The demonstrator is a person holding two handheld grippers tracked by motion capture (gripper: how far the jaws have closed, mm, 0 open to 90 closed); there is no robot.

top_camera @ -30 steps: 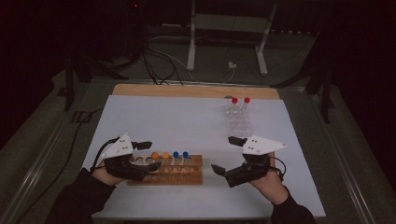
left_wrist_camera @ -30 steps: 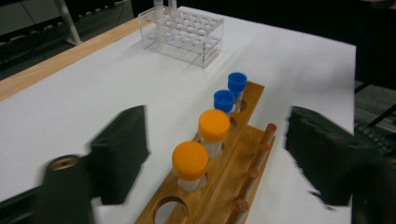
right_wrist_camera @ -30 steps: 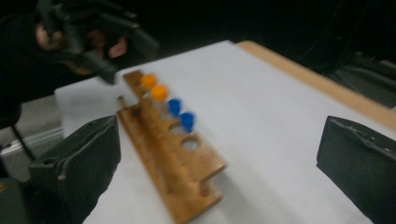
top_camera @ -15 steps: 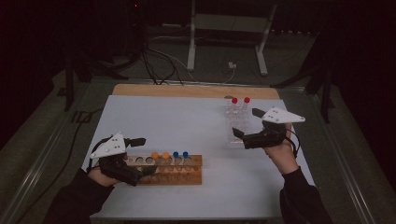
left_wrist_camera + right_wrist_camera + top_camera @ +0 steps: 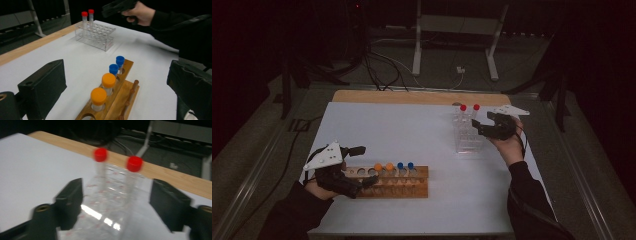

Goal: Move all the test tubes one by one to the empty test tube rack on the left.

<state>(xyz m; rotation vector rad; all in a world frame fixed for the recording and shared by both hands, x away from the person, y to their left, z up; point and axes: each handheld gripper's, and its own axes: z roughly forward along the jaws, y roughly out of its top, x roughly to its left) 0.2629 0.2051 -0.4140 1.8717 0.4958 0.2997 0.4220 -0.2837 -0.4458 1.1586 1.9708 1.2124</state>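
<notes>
two red-capped tubes in clear plastic rack.

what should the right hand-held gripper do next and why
Probably ease forward and close on one red-capped tube. The right hand-held gripper is open, its jaws flanking the clear rack, with both red-capped tubes standing upright just ahead and nothing held yet. Which tube is meant isn't clear.

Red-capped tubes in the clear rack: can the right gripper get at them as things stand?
Probably yes. The right gripper is beside the clear rack with jaws open, and its own view frames both red-capped tubes between them, nothing in between.
</notes>
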